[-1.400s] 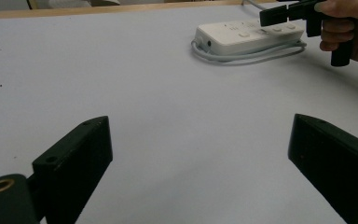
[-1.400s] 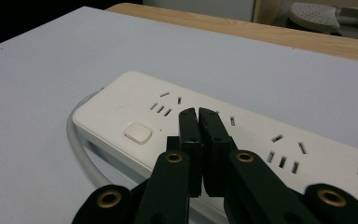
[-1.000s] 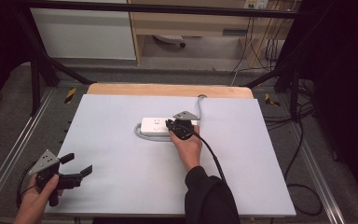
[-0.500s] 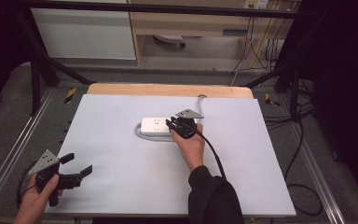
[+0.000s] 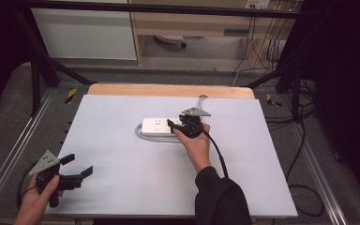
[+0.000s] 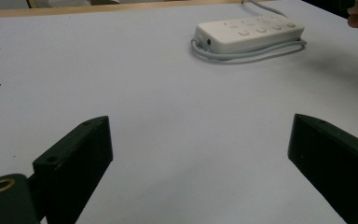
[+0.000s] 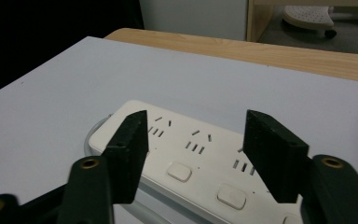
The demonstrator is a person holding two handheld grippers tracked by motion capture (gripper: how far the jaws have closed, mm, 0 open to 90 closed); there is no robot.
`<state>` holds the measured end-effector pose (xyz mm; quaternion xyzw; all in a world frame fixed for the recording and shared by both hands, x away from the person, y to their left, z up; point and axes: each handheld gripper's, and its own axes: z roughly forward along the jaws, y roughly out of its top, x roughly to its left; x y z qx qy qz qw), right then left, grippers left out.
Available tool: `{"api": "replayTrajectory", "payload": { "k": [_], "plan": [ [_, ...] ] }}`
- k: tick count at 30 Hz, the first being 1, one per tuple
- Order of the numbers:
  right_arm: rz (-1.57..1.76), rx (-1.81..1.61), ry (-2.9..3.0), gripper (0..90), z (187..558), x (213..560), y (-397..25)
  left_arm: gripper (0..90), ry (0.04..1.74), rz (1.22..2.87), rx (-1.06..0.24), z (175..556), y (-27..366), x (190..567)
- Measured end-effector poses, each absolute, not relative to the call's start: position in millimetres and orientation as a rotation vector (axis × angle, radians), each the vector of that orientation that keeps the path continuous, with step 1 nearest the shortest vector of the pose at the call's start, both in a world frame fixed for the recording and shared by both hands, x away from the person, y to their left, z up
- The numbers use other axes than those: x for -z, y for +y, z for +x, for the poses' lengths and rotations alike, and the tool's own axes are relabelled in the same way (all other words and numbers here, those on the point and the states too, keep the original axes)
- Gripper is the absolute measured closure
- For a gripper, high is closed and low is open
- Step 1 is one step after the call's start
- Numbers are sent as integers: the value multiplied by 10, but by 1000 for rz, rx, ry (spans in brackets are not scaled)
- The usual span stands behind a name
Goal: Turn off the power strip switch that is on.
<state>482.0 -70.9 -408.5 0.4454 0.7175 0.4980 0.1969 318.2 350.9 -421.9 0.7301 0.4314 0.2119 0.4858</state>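
A white power strip (image 5: 161, 126) lies flat near the middle of the pale grey worktop (image 5: 122, 154), a little toward the far wooden edge (image 5: 168, 90), and it serves here as the reference for everything else. Its grey cable (image 5: 143, 136) is looped close around its near side and left end, touching the casing, and a further stretch of cable runs from its right end toward the far edge of the worktop. The strip's top face carries a row of sockets with a row of push buttons (image 7: 179, 171) alongside them on the near side. The right claw (image 5: 172, 125) sits directly above the strip's right half, held by the person's right hand (image 5: 194, 143) that reaches in from the near side of the strip. In the right gripper view the right claw (image 7: 193, 149) has its two black jaws spread moderately wide with nothing between them; the strip's sockets and buttons lie below the gap, and whether the jaw tips touch the casing cannot be told. The left claw (image 5: 78, 169) is well apart from the strip, far to its left and nearer the person, by the worktop's near left corner, gripped in the left hand (image 5: 37, 201). Its jaws stand wide open and hold nothing, with bare worktop under them, and the strip (image 6: 249, 32) lies far ahead of them.
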Motion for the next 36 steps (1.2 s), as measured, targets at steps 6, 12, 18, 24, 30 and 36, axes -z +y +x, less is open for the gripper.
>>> {"api": "replayTrajectory", "payload": {
  "k": [6,12,18,24,30,36],
  "plan": [
    [1280,-1396,2013,263,4812,4008,-805,65,1049,1777,-516,3182,3508,4219],
    [1297,-1390,2027,126,4793,3938,-912,65,1051,1777,-517,3182,3506,4220],
    [1291,-1388,2022,53,4738,3856,-1027,64,1052,1778,-517,3181,3507,4221],
    [1288,-1390,1996,51,4682,3762,-1162,65,1054,1778,-515,3180,3503,4222],
    [1291,-1400,1971,52,4620,3685,-1319,65,1054,1780,-515,3178,3503,4222],
    [1292,-1390,1947,57,4537,3639,-1509,65,1055,1780,-516,3176,3501,4222]
  ]
}}
